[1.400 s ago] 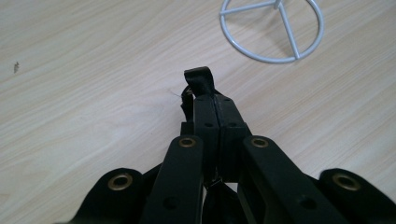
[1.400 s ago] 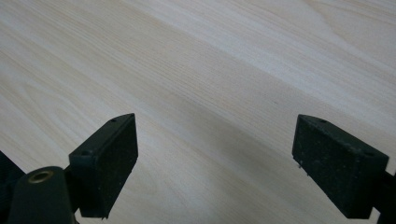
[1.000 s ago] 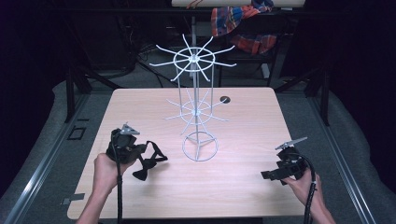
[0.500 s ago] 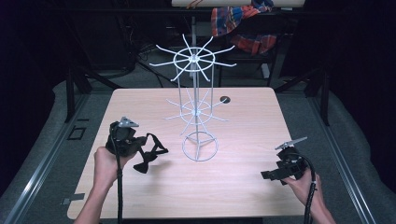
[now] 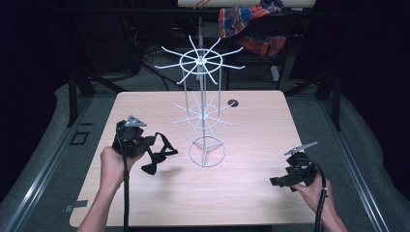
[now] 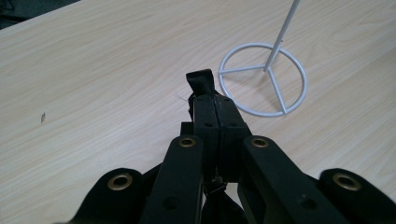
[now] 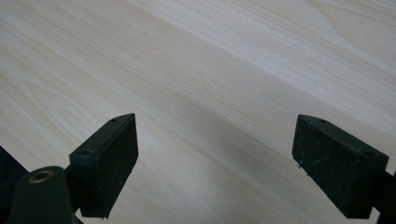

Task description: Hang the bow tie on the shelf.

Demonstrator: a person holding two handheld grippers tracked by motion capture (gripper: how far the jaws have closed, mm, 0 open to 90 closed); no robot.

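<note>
One black bow tie (image 5: pixel 157 155) hangs above the bench (image 5: pixel 251 130) toward its left edge, just left of the wire rack's ring base. The left gripper (image 6: pixel 211 100) has its fingers clamped on the tie's strap, its hand (image 5: pixel 112 164) raised over the near-left part. One white wire rack (image 5: pixel 202 104) stands mid-bench. The right gripper (image 7: pixel 229 158) sits low by the near-right corner, fingers spread wide apart with nothing between them.

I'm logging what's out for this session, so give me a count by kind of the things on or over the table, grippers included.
Grippers: 2, the left gripper and the right gripper.
White wire rack: 1.
Black bow tie: 1, clamped in the left gripper's jaws.
Total: 4.
</note>
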